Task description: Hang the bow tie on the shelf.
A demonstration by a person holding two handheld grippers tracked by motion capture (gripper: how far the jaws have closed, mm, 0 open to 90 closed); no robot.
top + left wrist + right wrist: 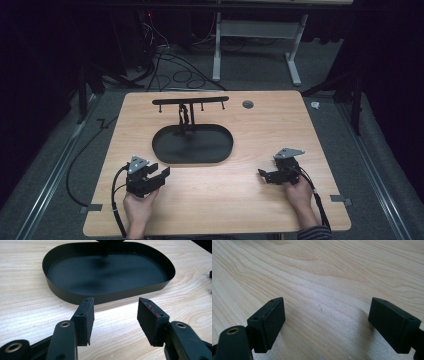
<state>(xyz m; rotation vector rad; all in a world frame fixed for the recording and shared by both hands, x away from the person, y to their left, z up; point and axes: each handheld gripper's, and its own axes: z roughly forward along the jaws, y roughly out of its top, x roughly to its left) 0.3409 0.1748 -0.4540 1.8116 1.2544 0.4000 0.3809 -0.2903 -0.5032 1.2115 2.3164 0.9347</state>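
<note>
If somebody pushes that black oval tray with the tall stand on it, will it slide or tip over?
The black oval tray probably slides: its base looks wide and flat on the smooth wooden table. The thin walls suggest stiff, fairly light metal. The stand, with its crossbar high up, might wobble, but tipping seems unlikely.

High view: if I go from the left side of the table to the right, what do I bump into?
Left gripper → black oval tray with its stand → right gripper.
</note>
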